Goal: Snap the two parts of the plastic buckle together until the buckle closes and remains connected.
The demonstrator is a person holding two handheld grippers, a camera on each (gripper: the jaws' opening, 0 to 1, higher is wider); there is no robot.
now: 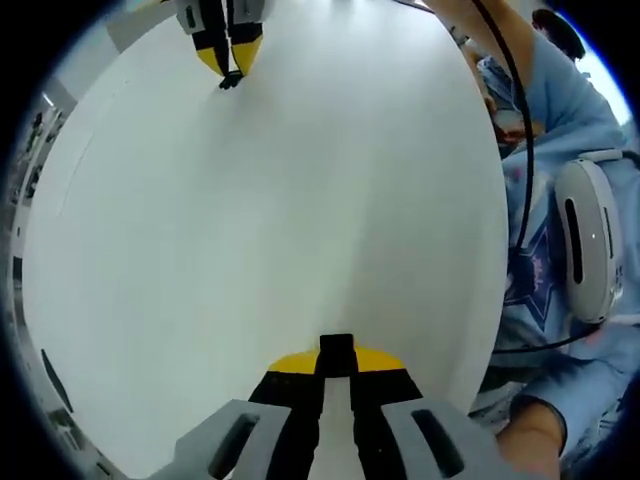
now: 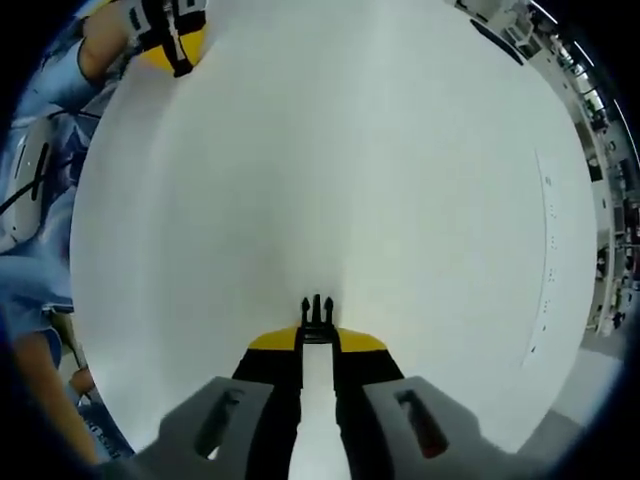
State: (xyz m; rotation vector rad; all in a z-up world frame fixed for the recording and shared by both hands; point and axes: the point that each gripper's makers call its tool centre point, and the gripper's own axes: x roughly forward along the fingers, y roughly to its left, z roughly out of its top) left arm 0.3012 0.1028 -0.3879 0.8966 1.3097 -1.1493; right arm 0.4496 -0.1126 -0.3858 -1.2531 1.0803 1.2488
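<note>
A: Where are the buckle halves?

B: Each claw is clamped on one. The left claw pinches the socket half at its tips; the right claw grips the pronged half, prongs pointing forward. Both are held above the white desk.

A: Which step?

B: Approach, I'd judge. The halves are well apart, nothing mated yet.

A: Next?

B: Bring them together, line the prongs up with the socket mouth, then push straight until they snap.
</note>
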